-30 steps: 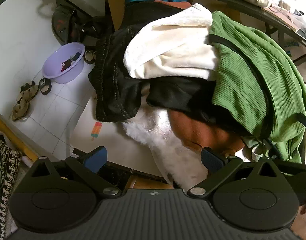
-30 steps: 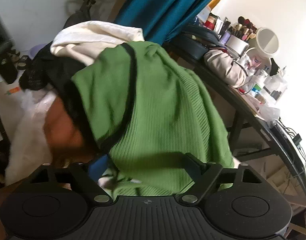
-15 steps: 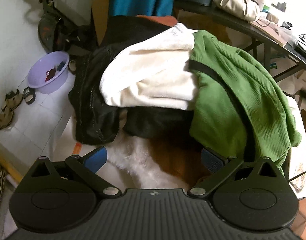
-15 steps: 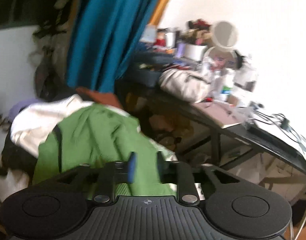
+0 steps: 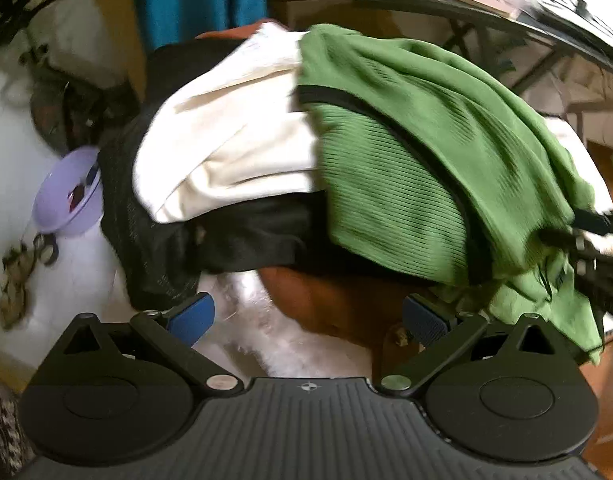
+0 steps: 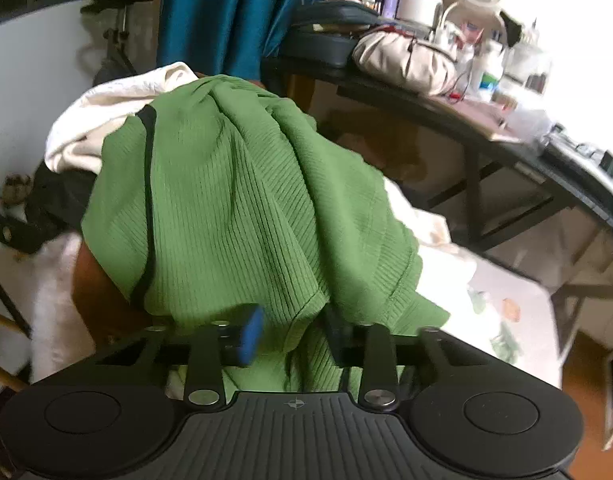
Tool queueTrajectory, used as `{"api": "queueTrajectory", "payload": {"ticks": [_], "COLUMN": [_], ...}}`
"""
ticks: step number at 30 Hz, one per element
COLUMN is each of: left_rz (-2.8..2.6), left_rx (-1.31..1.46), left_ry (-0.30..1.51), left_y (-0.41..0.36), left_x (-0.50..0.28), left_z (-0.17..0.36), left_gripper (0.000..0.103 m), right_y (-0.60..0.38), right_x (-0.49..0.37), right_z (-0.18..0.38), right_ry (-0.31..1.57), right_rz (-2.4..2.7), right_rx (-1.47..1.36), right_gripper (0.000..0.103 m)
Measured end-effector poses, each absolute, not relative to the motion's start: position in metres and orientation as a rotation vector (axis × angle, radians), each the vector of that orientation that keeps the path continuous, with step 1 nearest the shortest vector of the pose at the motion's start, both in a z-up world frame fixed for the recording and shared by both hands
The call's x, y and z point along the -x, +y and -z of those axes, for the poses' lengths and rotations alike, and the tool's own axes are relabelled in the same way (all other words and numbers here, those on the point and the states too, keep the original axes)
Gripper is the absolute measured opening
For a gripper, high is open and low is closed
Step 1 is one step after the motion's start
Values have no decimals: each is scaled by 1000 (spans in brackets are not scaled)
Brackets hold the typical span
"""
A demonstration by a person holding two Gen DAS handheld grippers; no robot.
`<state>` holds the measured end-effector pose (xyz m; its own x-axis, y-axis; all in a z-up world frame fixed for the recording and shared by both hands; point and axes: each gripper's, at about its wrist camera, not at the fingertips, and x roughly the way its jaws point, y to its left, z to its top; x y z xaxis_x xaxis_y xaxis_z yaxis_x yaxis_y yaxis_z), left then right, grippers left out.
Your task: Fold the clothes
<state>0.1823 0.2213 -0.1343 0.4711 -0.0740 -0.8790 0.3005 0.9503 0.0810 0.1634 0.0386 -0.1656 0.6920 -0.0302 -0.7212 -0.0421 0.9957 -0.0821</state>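
Half a second back the right gripper [image 6: 292, 334] pointed off toward the cluttered desk with its fingers nearly together on nothing; now it is down at the near hem of the green ribbed top [image 6: 234, 216], its two fingers drawn close with a fold of green cloth between them, so it appears to grip that hem. From the left wrist view, this gripper shows as a dark blurred shape [image 5: 594, 236] at the green top's right edge. Its long axis runs from that held hem up and away over the clothes heap, where it lies over a cream garment [image 5: 230, 148] and black garments [image 5: 242, 236]. Just short of the green top's left lower edge, the left gripper [image 5: 306, 316] hovers with its fingers spread wide and empty. Of the two, the right is on the cloth; the left lies nearer the free left edge, with brown and white fabric under it.
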Motion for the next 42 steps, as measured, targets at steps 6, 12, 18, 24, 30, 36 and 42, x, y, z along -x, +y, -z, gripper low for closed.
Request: {"api": "queueTrajectory", "payload": {"ticks": [6, 12, 18, 24, 30, 36, 42], "left_rz": [360, 524, 553, 496, 401, 368, 350], "left_rx": [-350, -426, -509, -463, -424, -369, -339], "left_ry": [991, 859, 758, 756, 614, 529, 490], "left_y": [198, 162, 130, 146, 182, 199, 198], "left_x": [-178, -172, -179, -195, -202, -209, -206], "left_z": [130, 113, 111, 96, 48, 7, -13], "left_gripper": [102, 102, 91, 9, 8, 8, 8], "right_y": [10, 1, 11, -3, -8, 8, 48], "right_x": [-168, -191, -212, -202, -169, -133, -128], "right_z": [117, 64, 35, 33, 71, 121, 163], "right_ry": [769, 738, 709, 665, 698, 767, 800], "right_rz": [-107, -293, -363, -273, -154, -113, -115], "right_rx": [-98, -207, -159, -200, -131, -31, 32], "right_gripper": [7, 7, 7, 12, 51, 61, 69]}}
